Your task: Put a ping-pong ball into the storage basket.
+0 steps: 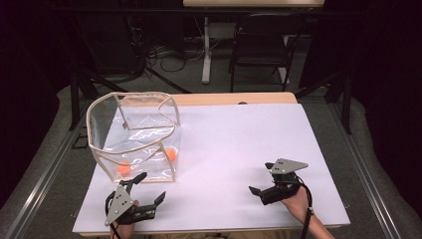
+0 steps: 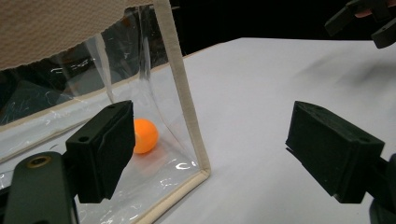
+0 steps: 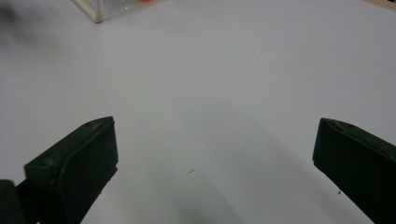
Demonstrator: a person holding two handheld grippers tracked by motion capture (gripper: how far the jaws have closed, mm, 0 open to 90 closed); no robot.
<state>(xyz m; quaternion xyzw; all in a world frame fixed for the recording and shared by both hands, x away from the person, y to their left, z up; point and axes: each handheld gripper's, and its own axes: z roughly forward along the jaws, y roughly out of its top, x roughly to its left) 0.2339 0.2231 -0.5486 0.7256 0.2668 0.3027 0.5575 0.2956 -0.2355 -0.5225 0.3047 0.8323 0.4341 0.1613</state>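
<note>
Now both grippers hover wide open, holding nothing.
The left gripper (image 1: 149, 188) sits just beside the clear bag (image 1: 137, 135) with two orange balls (image 1: 170, 154); the right gripper (image 1: 261, 177) hangs well apart over the white table (image 1: 239, 139).

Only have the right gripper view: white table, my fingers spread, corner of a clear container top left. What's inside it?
Observer: In the high view, two orange balls lie on the bottom of the clear bag.
Operator: Is the top shut?
Observer: No. The beige rim stands open and the bag is upright.
Operator: Where's the left gripper?
Observer: The left gripper is at the near table edge, just in front of the bag's near wall. Its fingers are spread and hold nothing.
</note>
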